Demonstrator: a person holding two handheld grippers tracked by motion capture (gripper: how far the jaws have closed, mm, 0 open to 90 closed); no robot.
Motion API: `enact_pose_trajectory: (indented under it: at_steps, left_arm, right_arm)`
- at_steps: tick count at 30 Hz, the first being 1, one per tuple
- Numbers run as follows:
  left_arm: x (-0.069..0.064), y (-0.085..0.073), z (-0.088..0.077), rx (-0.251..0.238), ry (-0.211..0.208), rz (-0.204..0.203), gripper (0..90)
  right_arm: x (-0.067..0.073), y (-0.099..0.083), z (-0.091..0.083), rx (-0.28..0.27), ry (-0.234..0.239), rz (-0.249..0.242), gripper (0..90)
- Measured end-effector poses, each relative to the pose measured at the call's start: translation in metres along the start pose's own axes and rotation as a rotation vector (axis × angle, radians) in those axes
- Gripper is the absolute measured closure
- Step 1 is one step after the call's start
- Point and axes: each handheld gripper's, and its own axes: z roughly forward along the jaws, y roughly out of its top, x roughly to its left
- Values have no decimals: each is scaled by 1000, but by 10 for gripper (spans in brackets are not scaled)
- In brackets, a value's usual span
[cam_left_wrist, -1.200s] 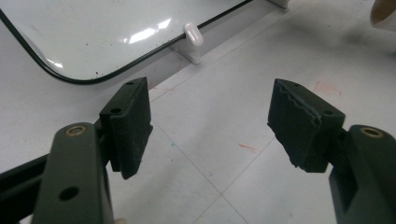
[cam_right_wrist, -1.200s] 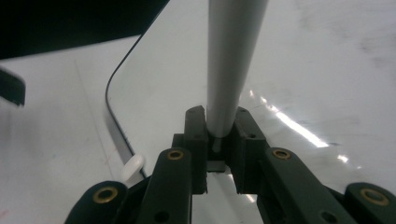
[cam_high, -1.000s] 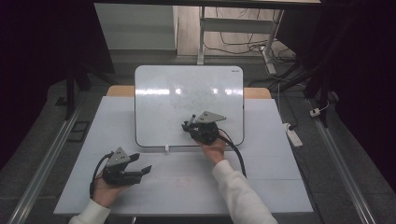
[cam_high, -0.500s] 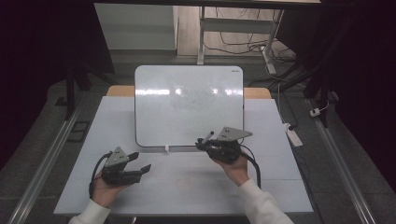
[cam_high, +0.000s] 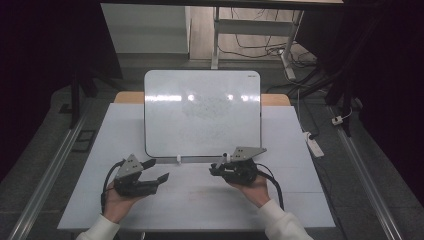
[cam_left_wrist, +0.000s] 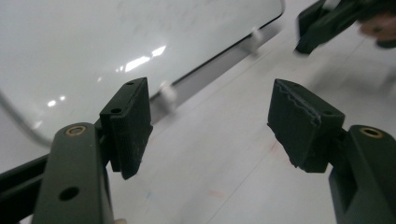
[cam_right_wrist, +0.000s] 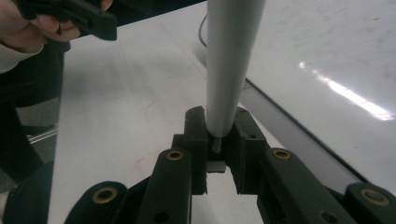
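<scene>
A person sits at a white tabletop (cam_high: 300, 200) with a whiteboard (cam_high: 202, 112) lying flat ahead. The right gripper (cam_high: 216, 169), just beside the board's near edge, is clamped on a white marker (cam_right_wrist: 231, 60), seemingly held at its end so the tip can reach the board. The left gripper (cam_high: 157, 171) hovers near the board's front left corner, jaws apart and holding nothing, likely ready to steady the board.
</scene>
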Motion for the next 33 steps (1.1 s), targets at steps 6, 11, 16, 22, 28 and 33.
enact_pose_trajectory:
  at_steps: [6,11,16,22,28,33]
  left_arm:
    - [-22,29,22,-22,-84,58,313]
    - [-39,53,46,-40,-151,97,318]
    - [-55,68,65,-59,-221,148,406]
    - [-67,75,75,-76,-263,182,619]
    - [-67,76,77,-72,-251,189,801]
    - [-65,75,76,-68,-241,197,818]
  right_arm:
    - [5,-1,8,3,42,16,778]
    - [6,-1,12,5,62,25,778]
    - [7,-2,13,6,66,28,778]
    - [8,-2,13,5,74,36,778]
    - [9,-2,14,9,83,32,777]
    - [10,-3,16,12,91,38,776]
